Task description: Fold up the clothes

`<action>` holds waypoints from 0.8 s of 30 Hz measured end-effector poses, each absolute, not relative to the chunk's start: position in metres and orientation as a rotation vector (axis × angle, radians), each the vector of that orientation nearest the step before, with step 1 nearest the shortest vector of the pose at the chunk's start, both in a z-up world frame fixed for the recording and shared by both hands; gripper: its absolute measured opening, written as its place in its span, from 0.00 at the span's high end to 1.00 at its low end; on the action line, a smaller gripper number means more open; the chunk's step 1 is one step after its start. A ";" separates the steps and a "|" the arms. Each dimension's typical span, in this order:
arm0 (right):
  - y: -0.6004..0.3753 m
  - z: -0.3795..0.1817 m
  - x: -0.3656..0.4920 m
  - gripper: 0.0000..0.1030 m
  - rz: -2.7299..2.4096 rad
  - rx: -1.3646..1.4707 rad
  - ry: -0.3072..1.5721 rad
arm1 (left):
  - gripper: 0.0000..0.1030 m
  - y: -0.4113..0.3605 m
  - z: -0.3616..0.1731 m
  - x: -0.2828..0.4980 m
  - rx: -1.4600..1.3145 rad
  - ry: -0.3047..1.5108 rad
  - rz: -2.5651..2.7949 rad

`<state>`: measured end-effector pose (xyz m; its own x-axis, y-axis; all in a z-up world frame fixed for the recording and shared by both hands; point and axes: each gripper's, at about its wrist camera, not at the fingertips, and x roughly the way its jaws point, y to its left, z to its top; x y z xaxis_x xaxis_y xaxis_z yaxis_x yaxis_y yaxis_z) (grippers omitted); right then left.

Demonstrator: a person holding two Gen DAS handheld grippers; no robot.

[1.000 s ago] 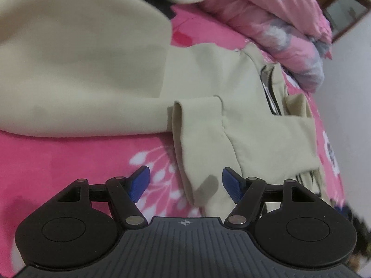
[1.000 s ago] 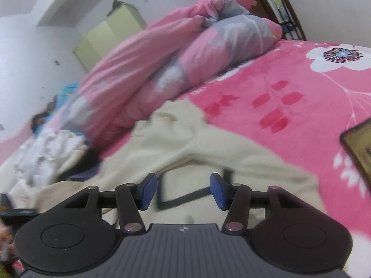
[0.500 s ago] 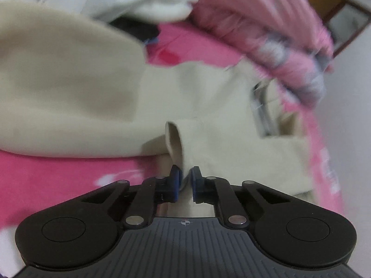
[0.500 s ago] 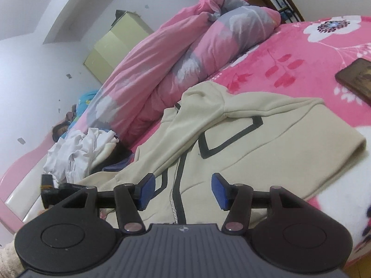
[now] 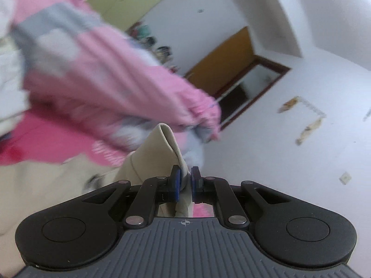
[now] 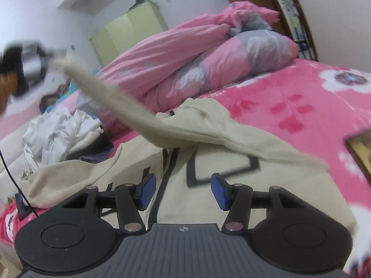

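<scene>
A beige zip jacket [image 6: 208, 162] with black trim lies spread on the pink bed. My left gripper [image 5: 184, 183] is shut on the cuff of its sleeve [image 5: 160, 153] and holds it up in the air. In the right wrist view that sleeve [image 6: 111, 99] stretches up to the left, blurred, toward the left gripper [image 6: 30, 60] at the upper left. My right gripper [image 6: 183, 191] hangs open just above the jacket's front, near the zip, with nothing between its fingers.
A rolled pink and grey quilt [image 6: 197, 53] lies along the far side of the bed. White clothes [image 6: 55, 129] are heaped at the left. A dark flat object [image 6: 361, 148] lies at the right edge on the pink flowered sheet [image 6: 301, 102]. A green cupboard [image 6: 129, 30] stands behind.
My left gripper shut on the sleeve cuff and lifted it high off the bed, tilting upward. My right gripper stayed open and moved lower and closer over the jacket's front.
</scene>
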<state>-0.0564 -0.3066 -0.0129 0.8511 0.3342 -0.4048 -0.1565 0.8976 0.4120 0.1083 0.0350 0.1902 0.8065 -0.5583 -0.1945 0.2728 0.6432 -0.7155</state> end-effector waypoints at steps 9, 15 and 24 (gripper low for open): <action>-0.278 -0.030 0.100 0.66 0.317 0.313 0.660 | 0.98 -0.042 0.242 0.144 -0.659 0.341 -0.638; -0.307 -0.040 0.158 0.82 0.191 0.378 0.657 | 0.98 -0.036 0.241 0.150 -0.608 0.299 -0.694; -0.366 -0.039 0.197 0.83 -0.037 0.439 0.477 | 0.98 0.025 0.158 0.162 -0.572 0.336 -0.595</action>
<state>0.1970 -0.3663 -0.0390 0.8895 0.0668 -0.4520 0.1353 0.9064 0.4002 0.1619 0.0254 0.1580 0.7818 -0.6090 -0.1340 0.4291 0.6813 -0.5930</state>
